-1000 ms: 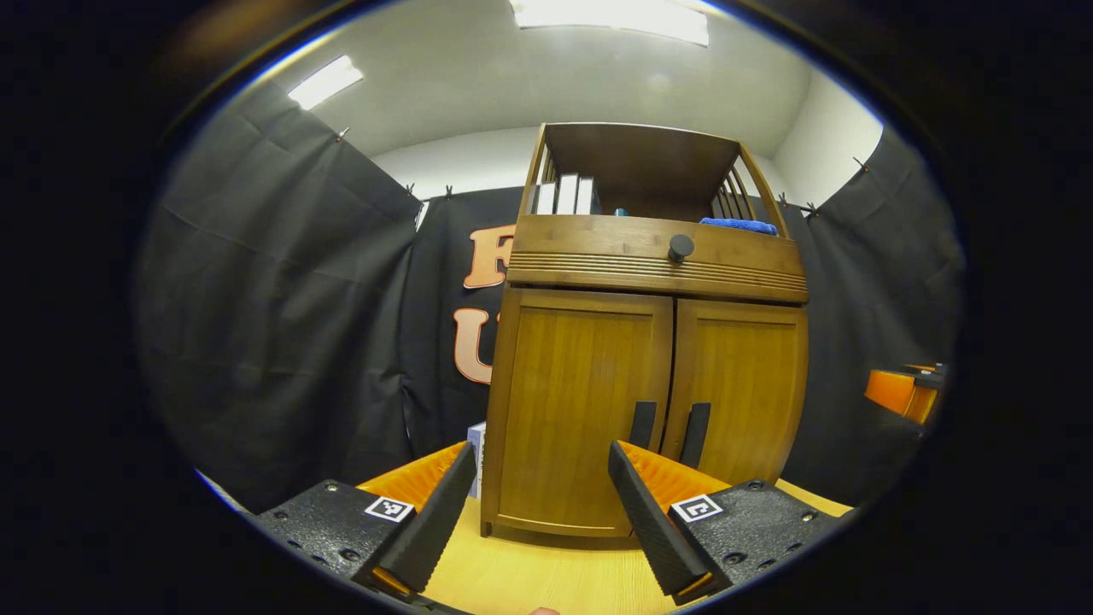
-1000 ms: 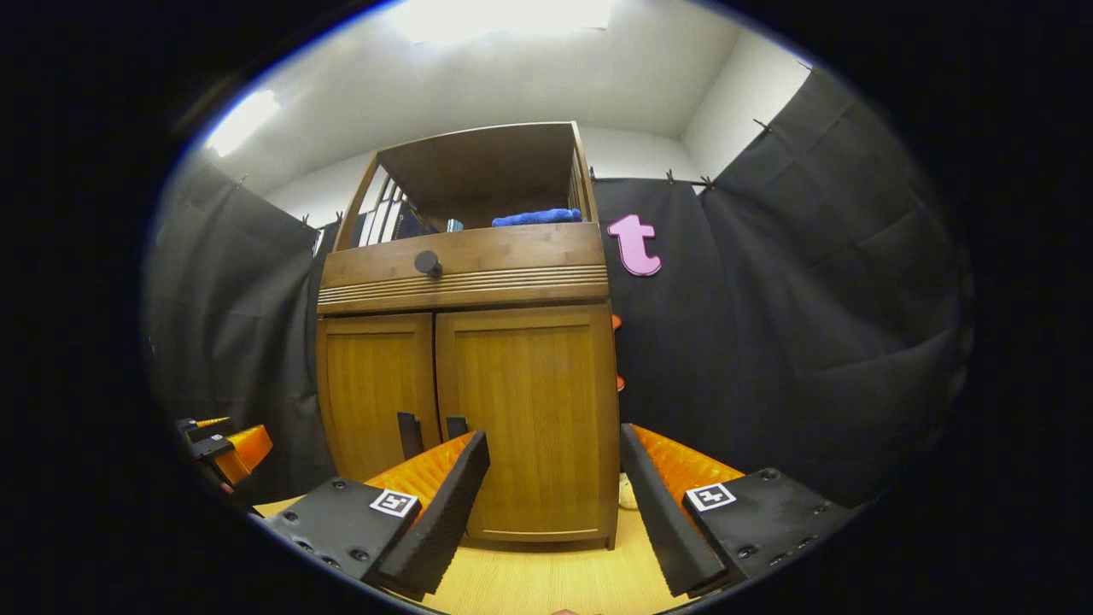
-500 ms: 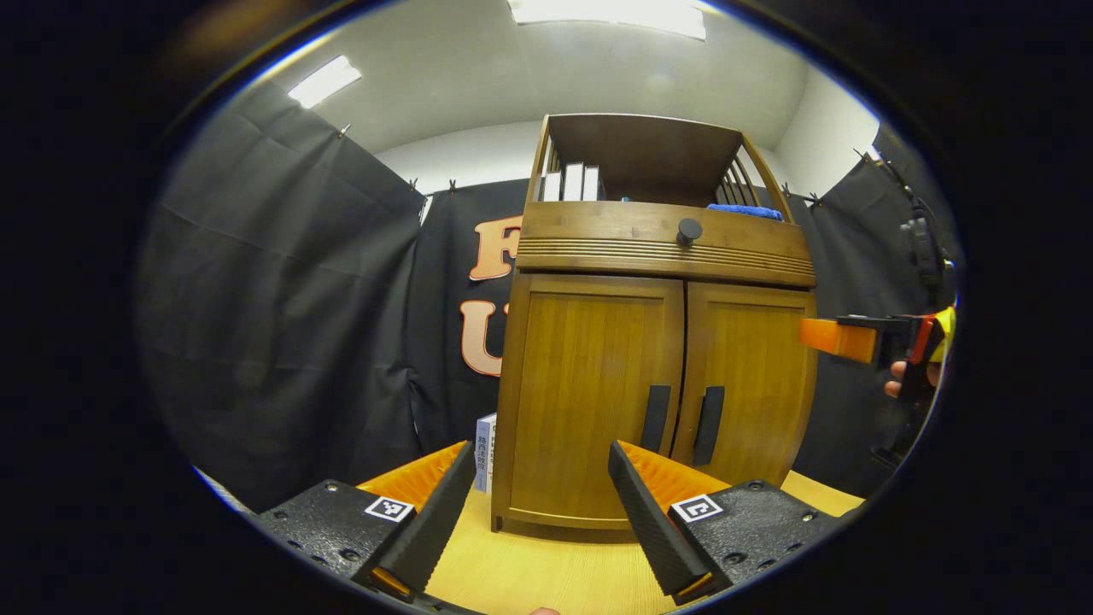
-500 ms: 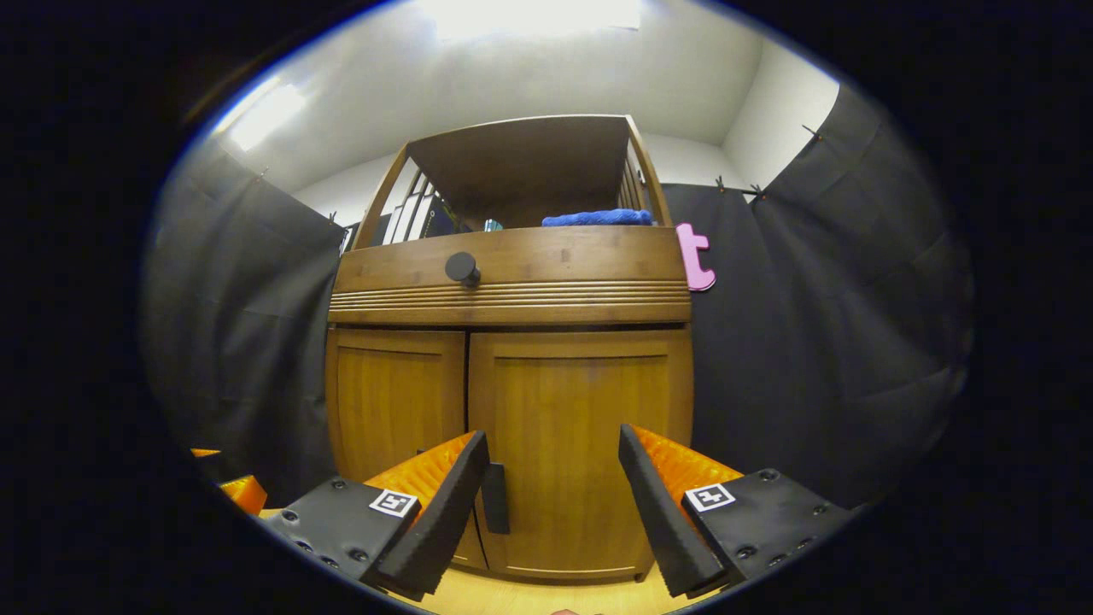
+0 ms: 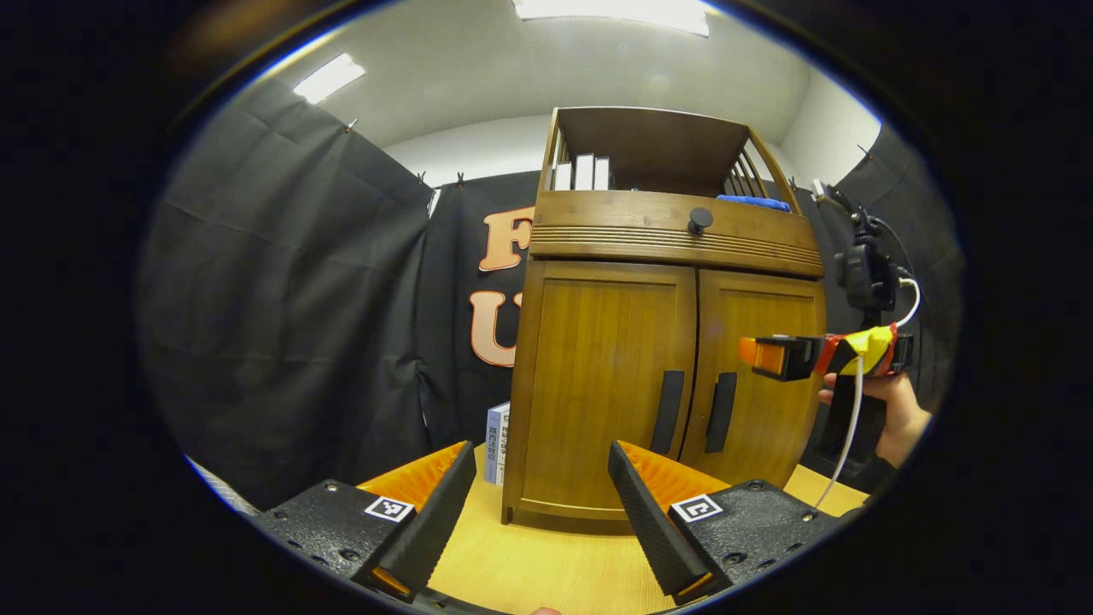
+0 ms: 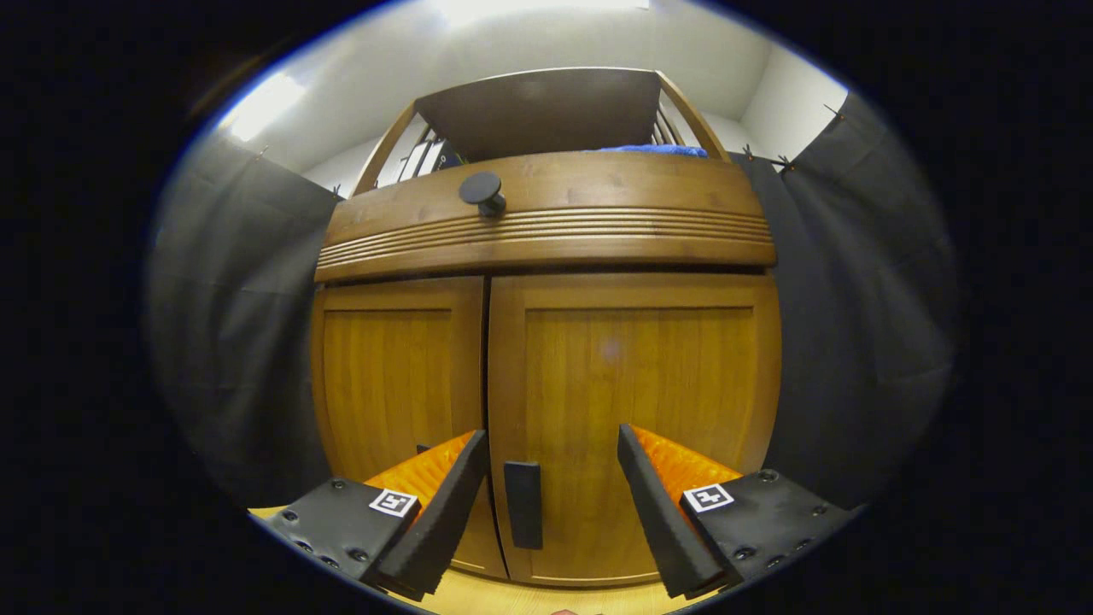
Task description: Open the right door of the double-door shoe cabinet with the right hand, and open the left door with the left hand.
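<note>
Right tool [image 6: 553, 512] wide open, empty, right door handle [image 6: 523, 504] between fingers; left tool [image 5: 541, 521] wide open, empty.

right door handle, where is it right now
In the right gripper view the right door handle sits low on the right door, by the seam between the doors, between the open right gripper fingers.

Shoe cabinet [image 5: 666, 359] on the table [image 5: 546, 568], small box [image 5: 497, 442] at its left, right claw [image 5: 760, 354] before the right door [image 5: 760, 376].
</note>
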### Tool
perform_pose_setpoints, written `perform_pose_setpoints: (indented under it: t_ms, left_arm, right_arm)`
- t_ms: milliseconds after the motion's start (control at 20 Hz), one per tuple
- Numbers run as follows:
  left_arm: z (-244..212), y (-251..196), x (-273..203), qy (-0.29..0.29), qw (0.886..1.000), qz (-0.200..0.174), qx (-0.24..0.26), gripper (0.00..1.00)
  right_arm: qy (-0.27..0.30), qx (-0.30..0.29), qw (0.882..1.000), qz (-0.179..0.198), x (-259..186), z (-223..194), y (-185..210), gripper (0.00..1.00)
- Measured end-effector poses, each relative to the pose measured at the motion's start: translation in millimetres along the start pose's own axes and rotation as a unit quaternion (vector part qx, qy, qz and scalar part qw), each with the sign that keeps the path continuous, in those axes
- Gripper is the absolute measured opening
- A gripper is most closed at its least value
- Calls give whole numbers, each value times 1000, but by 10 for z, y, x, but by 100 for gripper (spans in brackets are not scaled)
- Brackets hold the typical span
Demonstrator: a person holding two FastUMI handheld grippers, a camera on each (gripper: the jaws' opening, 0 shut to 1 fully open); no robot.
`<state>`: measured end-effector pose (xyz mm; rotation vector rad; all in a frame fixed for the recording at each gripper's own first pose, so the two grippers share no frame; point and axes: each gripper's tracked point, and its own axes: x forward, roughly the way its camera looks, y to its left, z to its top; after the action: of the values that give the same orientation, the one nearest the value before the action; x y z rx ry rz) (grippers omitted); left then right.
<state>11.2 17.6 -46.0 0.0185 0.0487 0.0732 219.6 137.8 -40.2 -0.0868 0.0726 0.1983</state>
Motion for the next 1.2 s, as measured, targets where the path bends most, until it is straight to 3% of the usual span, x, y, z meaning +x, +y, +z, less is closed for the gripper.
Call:
perform_pose_setpoints:
  t_ms: [100,200,300,450,600,650,800,900,950,1000,1200]
  left_arm:
    - [4,0,-4,-1,1000,1,-1,98]
    - [21,-3,-6,-3,1000,0,-2,98]
    - [68,-11,-14,-9,1000,-2,0,98]
    - [151,-9,-24,-21,1000,-6,9,98]
    - [206,-9,-31,-31,999,-7,15,92]
    - [204,-16,-41,-32,999,-7,14,95]
    - [199,-30,-52,-31,999,-9,10,94]
    - [180,-4,-111,-32,999,-9,13,92]
    - [185,-3,-128,-33,999,-8,14,95]
    - [192,-5,-140,-34,999,-8,14,95]
    - [205,-12,-174,-32,999,-9,8,92]
  right_arm:
    - [14,-11,1000,-1,94,-186,38,94]
    - [37,-20,999,1,225,-446,89,100]
    - [57,-17,998,-11,354,-619,67,98]
    - [79,4,997,-18,472,-751,54,94]
    - [81,1,996,-36,513,-779,12,90]
    - [76,-7,996,-35,536,-761,31,89]
    - [77,-22,997,-20,576,-787,117,74]
    - [73,-11,997,-14,513,-773,149,58]
    - [72,2,997,-13,594,-804,147,51]
    - [70,19,997,-11,593,-778,151,35]
    - [79,16,997,-21,573,-808,124,30]
